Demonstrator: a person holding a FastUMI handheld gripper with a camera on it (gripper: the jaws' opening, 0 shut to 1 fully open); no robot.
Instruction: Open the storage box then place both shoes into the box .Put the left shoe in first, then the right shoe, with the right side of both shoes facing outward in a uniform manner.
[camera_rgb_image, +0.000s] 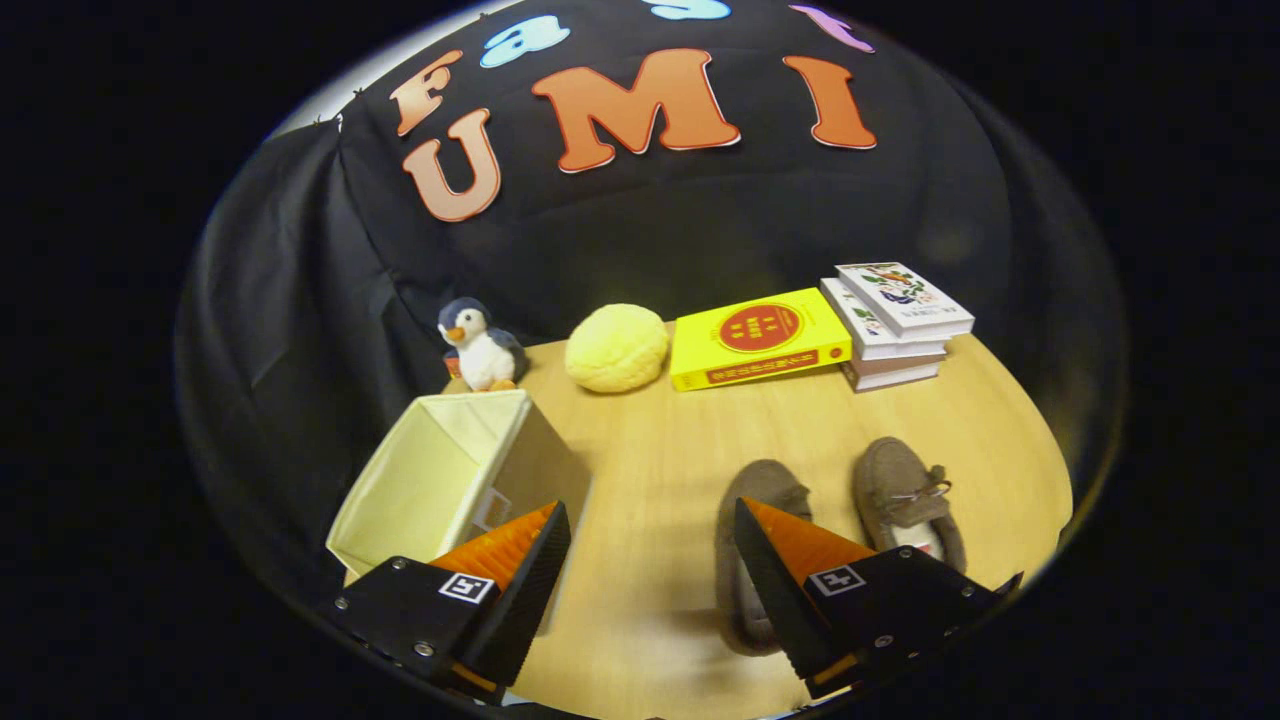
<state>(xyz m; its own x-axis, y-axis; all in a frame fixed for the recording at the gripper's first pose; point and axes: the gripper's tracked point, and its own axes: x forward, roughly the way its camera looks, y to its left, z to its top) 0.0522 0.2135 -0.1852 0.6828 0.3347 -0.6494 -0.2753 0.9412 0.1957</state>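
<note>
The tool (652, 520) hangs above the wooden desk (650, 450) with its two fingers spread wide and nothing between them but bare desk. The box (440, 470), a pale fabric cube, stands open-topped near the desk's edge, and one finger (505, 560) overlaps its near corner in the view. The other finger (790, 560) lies over one shoe (755, 500), a brown slipper whose toe shows just past the fingertip. The second shoe (905, 495), with a small bow on top, lies just beside the first, the two roughly parallel and toes pointing away. Well beyond the fingers, along the back of the desk, sit a penguin toy (480, 345), a yellow ball (616, 347), a yellow book (758, 338) and a stack of books (897, 325), the yellow book leaning against the stack.
</note>
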